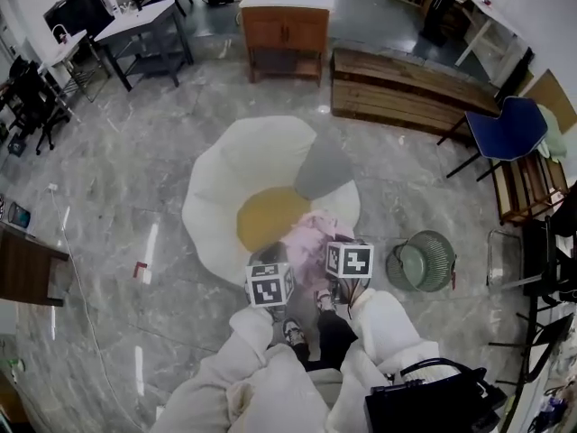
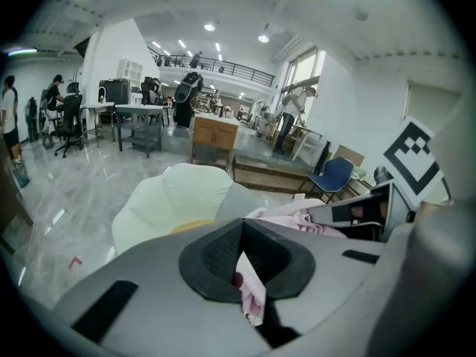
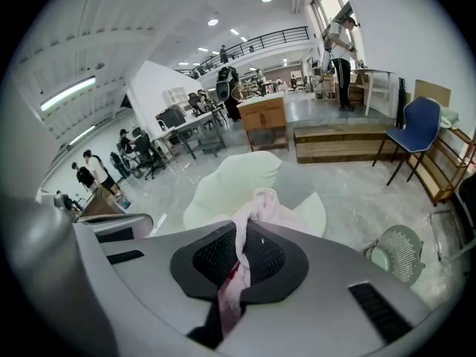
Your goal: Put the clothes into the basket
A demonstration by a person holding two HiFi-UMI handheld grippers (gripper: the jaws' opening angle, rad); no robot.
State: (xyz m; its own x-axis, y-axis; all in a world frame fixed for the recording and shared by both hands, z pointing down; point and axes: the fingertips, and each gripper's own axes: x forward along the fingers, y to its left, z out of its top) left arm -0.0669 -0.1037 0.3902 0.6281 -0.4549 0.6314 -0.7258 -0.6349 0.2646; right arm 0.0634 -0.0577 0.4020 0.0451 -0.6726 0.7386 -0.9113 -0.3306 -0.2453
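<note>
A pink garment (image 1: 311,233) hangs bunched over the front edge of a white flower-shaped cushion (image 1: 243,165), held from both sides. My left gripper (image 1: 278,258) is shut on a fold of the pink garment (image 2: 251,292), which is pinched between its dark pads. My right gripper (image 1: 332,246) is shut on another fold of the pink garment (image 3: 249,218), which rises out of its jaws. The two grippers are close together, with the cloth slack between them. A green wire basket (image 1: 424,260) stands on the floor to the right, also seen as the basket (image 3: 396,253) in the right gripper view.
The cushion has a yellow centre (image 1: 269,216) and a grey petal (image 1: 323,168). A wooden bench (image 1: 406,87) and a blue chair (image 1: 503,132) stand beyond. A wooden cabinet (image 1: 284,27) is at the back. The person's legs and a black bag (image 1: 433,400) are below.
</note>
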